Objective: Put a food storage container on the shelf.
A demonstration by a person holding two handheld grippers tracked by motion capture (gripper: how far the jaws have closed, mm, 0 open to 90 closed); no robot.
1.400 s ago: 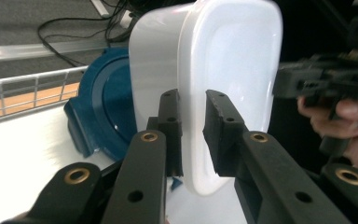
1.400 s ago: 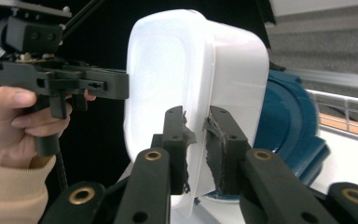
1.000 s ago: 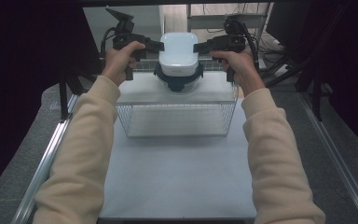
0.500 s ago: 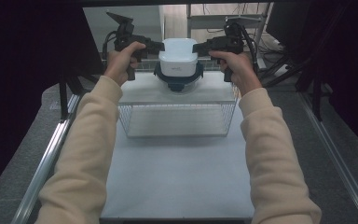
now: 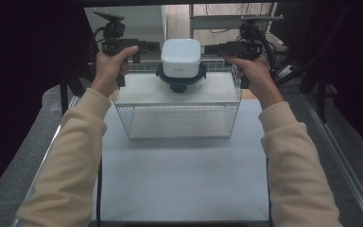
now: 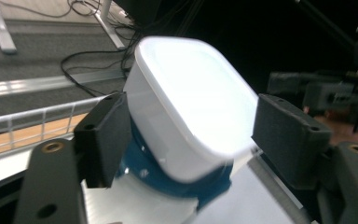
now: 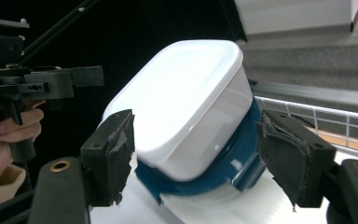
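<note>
The white tub [image 5: 181, 57] stands upside down on its dark blue lid [image 5: 180, 80], on the flat top of the wire basket [image 5: 179, 125] near the far edge of the desk [image 5: 179, 179]. It lies directly between the two grippers: the left gripper [image 5: 152, 46] points at it from one side, the right gripper [image 5: 211, 48] from the other, about equally near, neither touching. Both sets of fingers have just been opening and now stand released. In the left gripper view the fingers [image 6: 103, 135] straddle the tub [image 6: 191, 102] with a gap on each side; the right gripper view shows the same, fingers [image 7: 112, 154] clear of the tub's walls [image 7: 186, 112].

The tub is a squarish plastic box with rounded corners, glossy and plain, narrowing slightly toward its upturned base. The blue lid [image 7: 200, 179] juts out past the rim. My guess is that either hand can back straight away sideways.
</note>
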